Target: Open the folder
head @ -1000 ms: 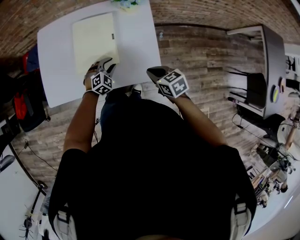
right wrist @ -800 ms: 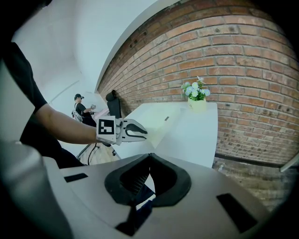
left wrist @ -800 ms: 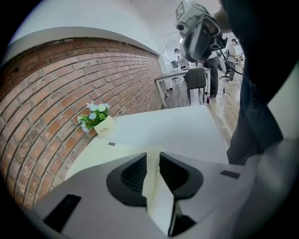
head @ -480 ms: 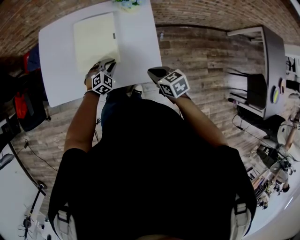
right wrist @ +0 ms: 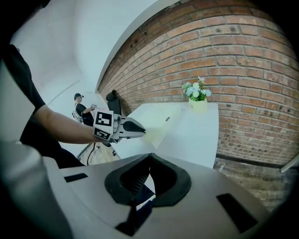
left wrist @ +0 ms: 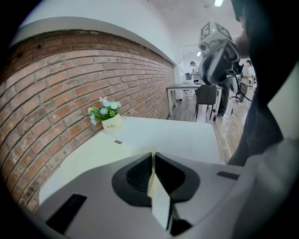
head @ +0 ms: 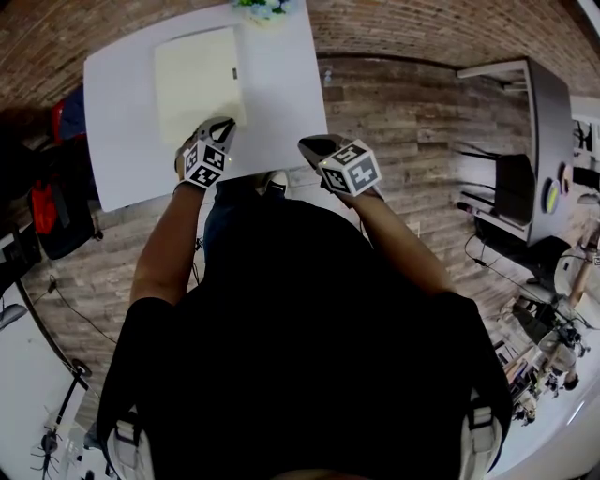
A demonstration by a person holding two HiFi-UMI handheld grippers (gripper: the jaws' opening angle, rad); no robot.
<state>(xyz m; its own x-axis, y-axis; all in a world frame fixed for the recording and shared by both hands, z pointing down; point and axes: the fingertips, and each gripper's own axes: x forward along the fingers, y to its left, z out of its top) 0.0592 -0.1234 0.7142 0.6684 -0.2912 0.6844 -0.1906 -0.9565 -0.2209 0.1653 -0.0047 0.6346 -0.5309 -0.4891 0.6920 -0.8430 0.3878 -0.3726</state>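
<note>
Brick wall (left wrist: 56, 93) is backing the white table (head: 281, 103) where I am working both grippers from afar. The cream folder (head: 192, 84) is lying flat on the table's left half, its long side running toward the wall, with a small dark tab showing on its right edge. A flower pot (head: 262, 7) is standing at the far edge against the bricks, just right of the folder's far corner.

My left gripper (head: 223, 125) is sitting at the folder's near right corner, pointing down and away from me. Its jaws have just been closing and are pinching the cream edge of the folder's cover between them.

My right gripper (head: 307, 143) is hovering at the table's near right corner, beside the plank floor (head: 403, 122) and well apart from the folder. Its jaws are meeting at the tips with nothing between them. Desks and chairs are filling the room beyond, far to the right.
</note>
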